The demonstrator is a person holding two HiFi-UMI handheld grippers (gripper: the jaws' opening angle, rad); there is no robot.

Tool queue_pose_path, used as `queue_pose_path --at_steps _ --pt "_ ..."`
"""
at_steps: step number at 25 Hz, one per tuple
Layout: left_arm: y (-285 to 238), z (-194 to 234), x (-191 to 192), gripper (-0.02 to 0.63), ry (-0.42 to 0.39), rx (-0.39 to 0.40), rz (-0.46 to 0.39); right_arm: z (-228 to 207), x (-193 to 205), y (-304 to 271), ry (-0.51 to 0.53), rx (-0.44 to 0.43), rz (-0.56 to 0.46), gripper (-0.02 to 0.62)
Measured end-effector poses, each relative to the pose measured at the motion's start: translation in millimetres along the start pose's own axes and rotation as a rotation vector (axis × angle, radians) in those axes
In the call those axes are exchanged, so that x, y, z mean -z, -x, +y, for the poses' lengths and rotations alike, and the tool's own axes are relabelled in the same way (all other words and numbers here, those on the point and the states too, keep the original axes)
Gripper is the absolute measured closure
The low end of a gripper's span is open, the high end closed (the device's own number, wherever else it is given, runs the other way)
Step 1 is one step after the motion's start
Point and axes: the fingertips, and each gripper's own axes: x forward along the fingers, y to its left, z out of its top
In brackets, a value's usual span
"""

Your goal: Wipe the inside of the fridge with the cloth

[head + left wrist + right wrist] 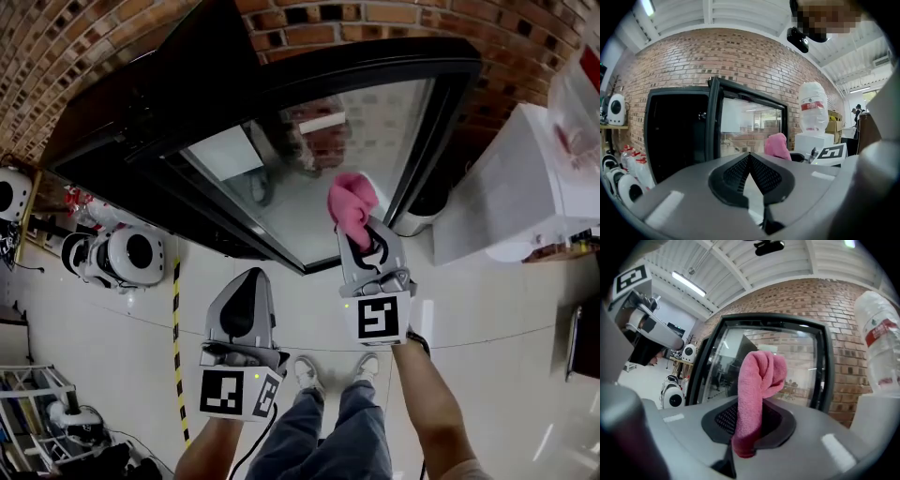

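A black fridge [112, 131] stands against the brick wall, and its glass door [319, 159] is swung open toward me. The inside [677, 136] is dark, so I cannot make out its shelves. My right gripper [359, 239] is shut on a pink cloth [352, 206], which bunches up above the jaws in front of the door glass. In the right gripper view the cloth [757, 390] is clamped between the pads, facing the door [806, 371]. My left gripper [246, 286] hangs lower left, shut and holding nothing. In the left gripper view the cloth [777, 145] shows beyond that gripper [750, 157].
A white water dispenser [525, 178] with a bottle [881, 343] stands right of the fridge. White round machines [127, 255] sit on the floor at left, beside a yellow-black tape line [176, 347]. My shoes [309, 373] are on the pale floor below the grippers.
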Motion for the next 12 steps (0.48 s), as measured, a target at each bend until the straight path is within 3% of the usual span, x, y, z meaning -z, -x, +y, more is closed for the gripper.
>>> queue_pose_path --at_steps 8,12 --pt "-14 -34 19 0.597 -0.025 -0.014 0.067 -91 51 8 -0.011 0.097 0.055 0.536" --pt "-18 -39 26 0.597 -0.026 -0.013 0.077 -103 57 7 -0.001 0.102 0.054 0.536"
